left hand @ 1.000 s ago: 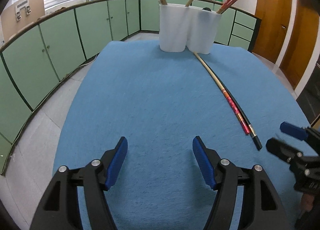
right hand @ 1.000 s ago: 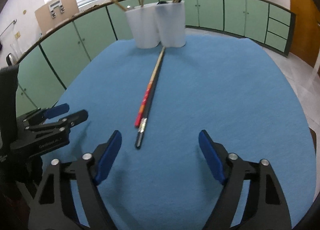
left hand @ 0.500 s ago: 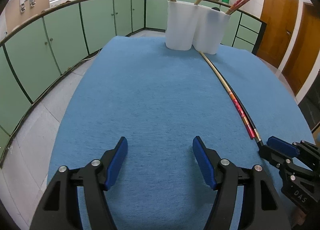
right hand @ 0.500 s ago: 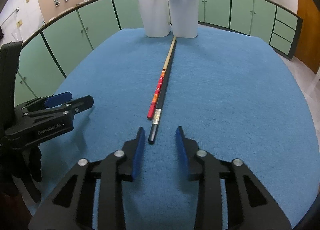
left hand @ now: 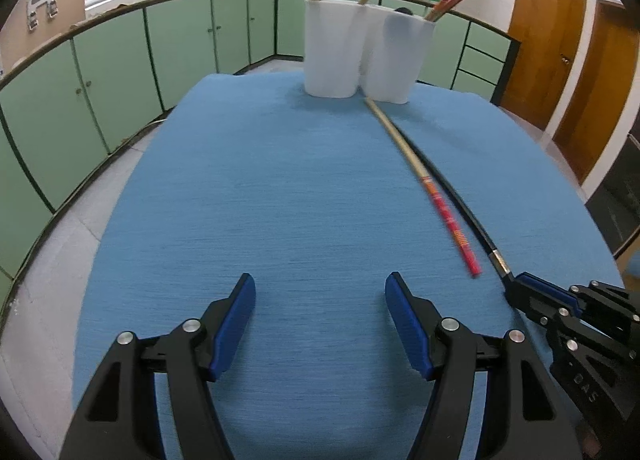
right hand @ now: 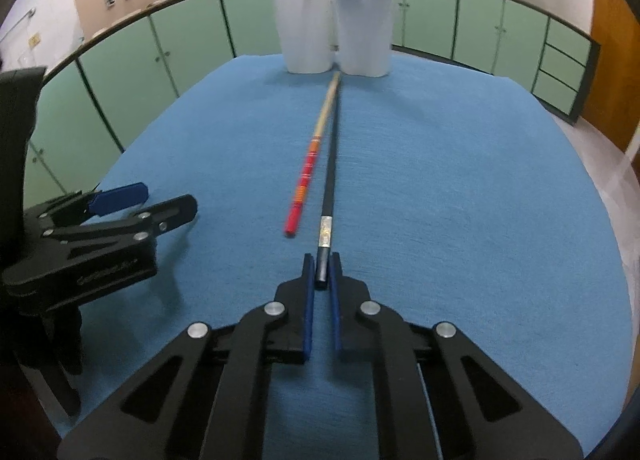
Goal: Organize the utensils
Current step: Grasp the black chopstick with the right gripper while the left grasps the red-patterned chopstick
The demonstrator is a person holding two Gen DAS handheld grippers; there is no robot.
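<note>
Two chopsticks lie side by side on the blue cloth, running toward the white holder. The black chopstick has a silver band near its near end, and my right gripper is shut on that end. The red-and-bamboo chopstick rests loose just left of it. In the left wrist view the black chopstick and the red one sit to the right, with my right gripper at the black one's end. My left gripper is open over bare cloth.
The white holder has several chopsticks standing in its cups at the table's far edge. Green cabinets ring the room and wooden doors stand at the right. My left gripper shows at the left of the right wrist view.
My right gripper has shifted onto the near end of the black chopstick and closed on it from wide open. The left gripper has stayed open and almost still.
</note>
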